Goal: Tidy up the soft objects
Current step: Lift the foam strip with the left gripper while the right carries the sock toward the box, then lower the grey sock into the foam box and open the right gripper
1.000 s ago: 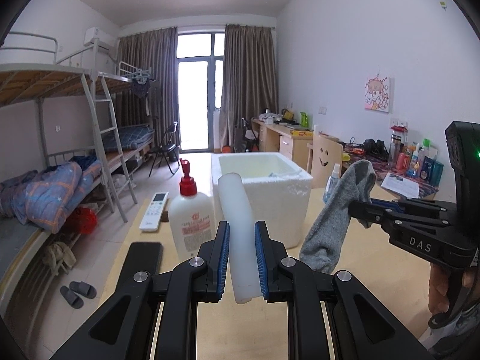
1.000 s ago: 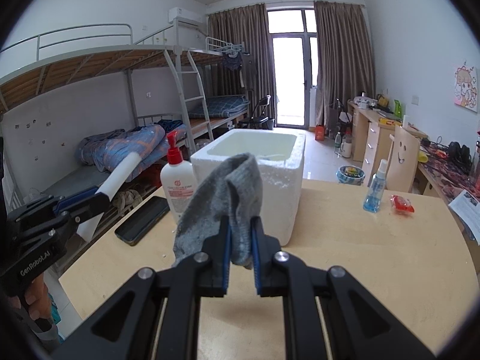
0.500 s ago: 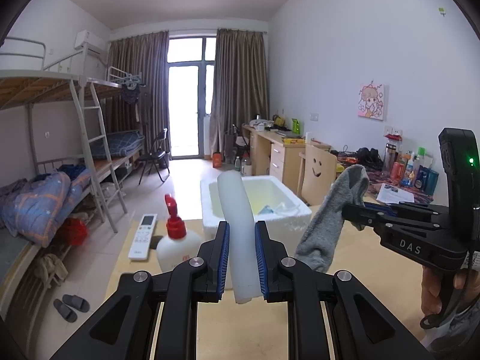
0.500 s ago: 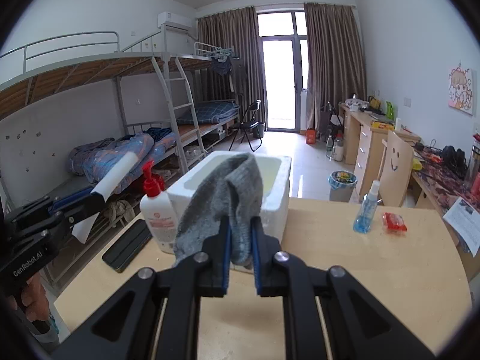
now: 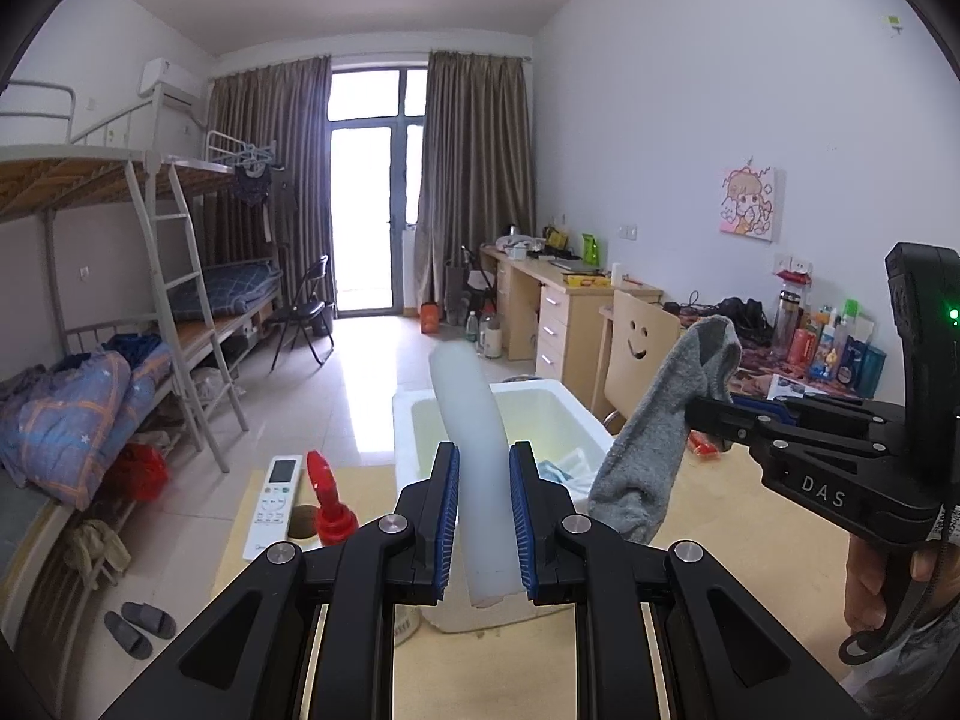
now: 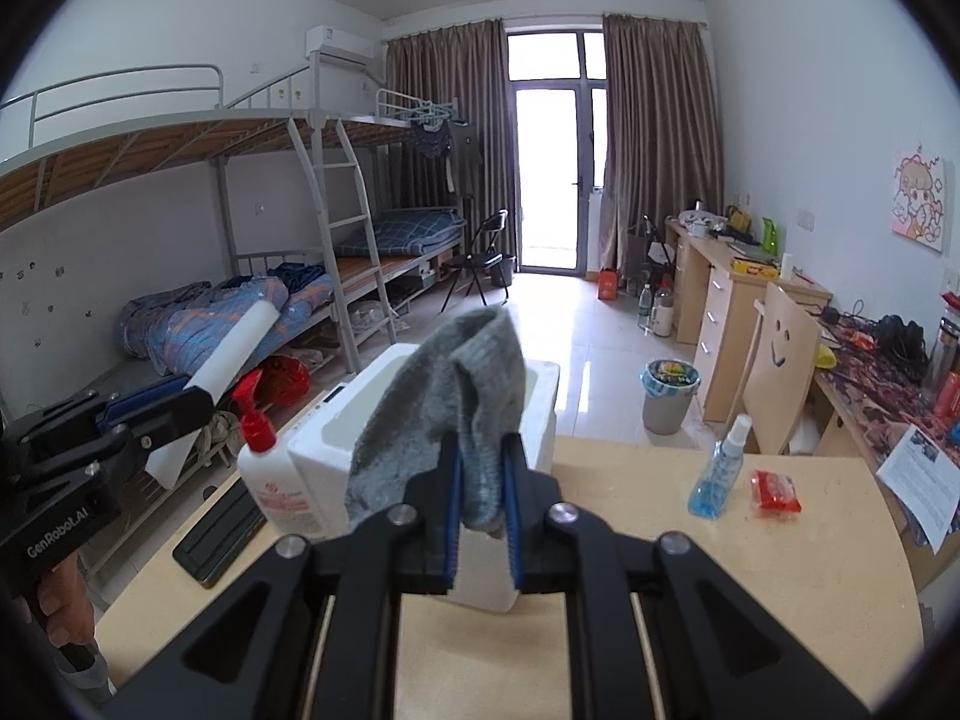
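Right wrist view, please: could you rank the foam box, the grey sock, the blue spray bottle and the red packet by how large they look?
1. Foam box and grey sock: unsure, since the sock hangs nearer the camera and hides much of the box.
2. Blue spray bottle.
3. Red packet.

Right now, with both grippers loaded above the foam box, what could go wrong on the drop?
The grey sock hangs loosely from the right gripper and could drape over the foam box rim rather than fall inside. The white foam tube in the left gripper is long; released tilted, it may tip out or knock the pump bottle beside the box.
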A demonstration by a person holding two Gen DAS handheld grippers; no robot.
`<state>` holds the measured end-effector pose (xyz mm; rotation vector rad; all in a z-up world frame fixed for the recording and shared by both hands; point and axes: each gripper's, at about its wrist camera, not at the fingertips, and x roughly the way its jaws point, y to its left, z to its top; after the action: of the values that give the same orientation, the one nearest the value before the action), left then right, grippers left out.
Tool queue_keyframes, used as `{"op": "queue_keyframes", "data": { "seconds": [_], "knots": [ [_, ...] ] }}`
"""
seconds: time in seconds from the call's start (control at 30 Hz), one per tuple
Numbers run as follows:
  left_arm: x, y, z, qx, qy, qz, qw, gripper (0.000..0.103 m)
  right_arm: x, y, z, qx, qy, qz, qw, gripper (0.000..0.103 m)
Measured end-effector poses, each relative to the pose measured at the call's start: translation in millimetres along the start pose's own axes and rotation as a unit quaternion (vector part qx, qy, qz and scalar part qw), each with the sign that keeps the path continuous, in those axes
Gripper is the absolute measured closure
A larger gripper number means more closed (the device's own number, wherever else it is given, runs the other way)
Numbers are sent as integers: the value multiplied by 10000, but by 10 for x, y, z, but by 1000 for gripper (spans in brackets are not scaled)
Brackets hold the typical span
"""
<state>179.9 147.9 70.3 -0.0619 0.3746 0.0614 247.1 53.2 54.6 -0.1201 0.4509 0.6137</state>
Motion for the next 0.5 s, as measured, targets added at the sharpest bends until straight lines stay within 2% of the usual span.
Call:
{"op": "queue_keyframes", "data": {
  "seconds": [0.5],
  "knots": [
    [308,49,136,22,7,180,9998,85,519,-67,202,-17,166,181,9997,87]
  ]
}}
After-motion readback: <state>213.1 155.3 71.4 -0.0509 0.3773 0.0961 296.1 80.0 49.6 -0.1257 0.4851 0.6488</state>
